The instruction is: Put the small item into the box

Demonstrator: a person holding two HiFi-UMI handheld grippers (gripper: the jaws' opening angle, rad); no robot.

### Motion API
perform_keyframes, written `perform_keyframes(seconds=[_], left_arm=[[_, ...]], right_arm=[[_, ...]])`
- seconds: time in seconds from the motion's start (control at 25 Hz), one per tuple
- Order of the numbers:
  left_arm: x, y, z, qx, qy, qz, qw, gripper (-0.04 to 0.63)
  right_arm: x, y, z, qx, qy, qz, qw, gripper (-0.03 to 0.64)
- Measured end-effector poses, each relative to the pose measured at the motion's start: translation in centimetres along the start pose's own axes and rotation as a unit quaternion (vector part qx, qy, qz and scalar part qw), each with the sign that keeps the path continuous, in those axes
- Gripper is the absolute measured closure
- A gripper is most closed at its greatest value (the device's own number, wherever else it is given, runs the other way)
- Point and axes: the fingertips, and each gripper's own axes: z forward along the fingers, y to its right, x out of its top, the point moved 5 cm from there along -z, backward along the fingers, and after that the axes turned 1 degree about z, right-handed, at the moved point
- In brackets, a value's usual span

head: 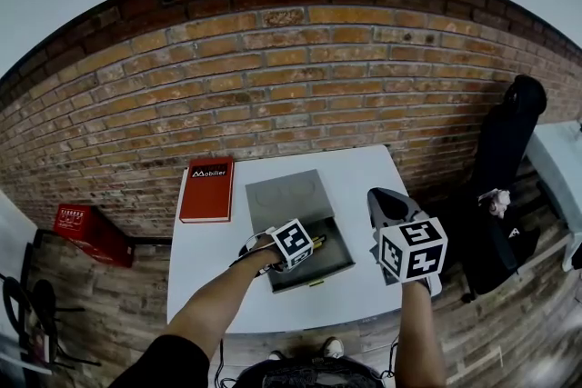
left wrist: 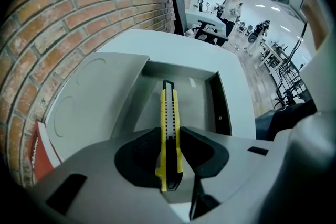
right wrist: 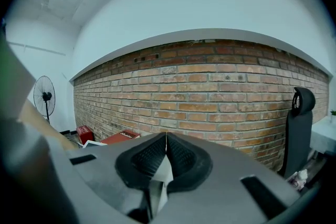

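A yellow and black utility knife (left wrist: 169, 123) is clamped upright between the pads of my left gripper (left wrist: 169, 157), its tip pointing down into the open grey box (left wrist: 199, 105). In the head view the left gripper (head: 306, 250) hangs over the box's tray (head: 338, 266), and a bit of the yellow knife (head: 316, 241) shows beside the marker cube. The box's lid (head: 285, 194) lies flat behind the tray. My right gripper (head: 380, 198) is held above the table's right side, its jaws closed tip to tip (right wrist: 166, 136) with nothing between them, pointing at the brick wall.
The box stands on a white table (head: 364, 173) against a brick wall. A red book (head: 206, 190) lies at the table's back left. On the floor sit a red crate (head: 89, 232) to the left and a black office chair (head: 505, 145) to the right.
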Motion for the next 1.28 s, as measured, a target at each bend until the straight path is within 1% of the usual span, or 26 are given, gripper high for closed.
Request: perform_keyframes(seconds=[0.16,0.36,0.56,0.88,1.28], left_arm=[[-0.4,-0.1,0.6,-0.001,-0.016,0.005,0.9999,0.465],[-1.2,-0.1,1.3,-0.007,-0.029,-0.005,0.9995,0.465],[-1.2,-0.2,1.7,-0.014,-0.030,-0.017,0.9993,0.463],[-1.3,-0.2,1.8,-0.012,-0.030,-0.007,0.9995,0.463],[-1.2,-0.3,1.5,0.001,-0.020,-0.011,0.9997,0.457]], right_arm=[[-0.2,0.2,0.1,-0.001,-0.003,0.001,1.000,0.597],[-0.6,0.5,0.1,-0.002,-0.007,0.003,1.000,0.597],[-0.7,0.6,0.3,0.001,-0.008,0.008,1.000,0.597],[-1.0,0.5,0.7,0.002,-0.012,0.008,1.000,0.597],[-1.0,0.3,0.9,0.004,-0.013,0.010,1.000,0.597]])
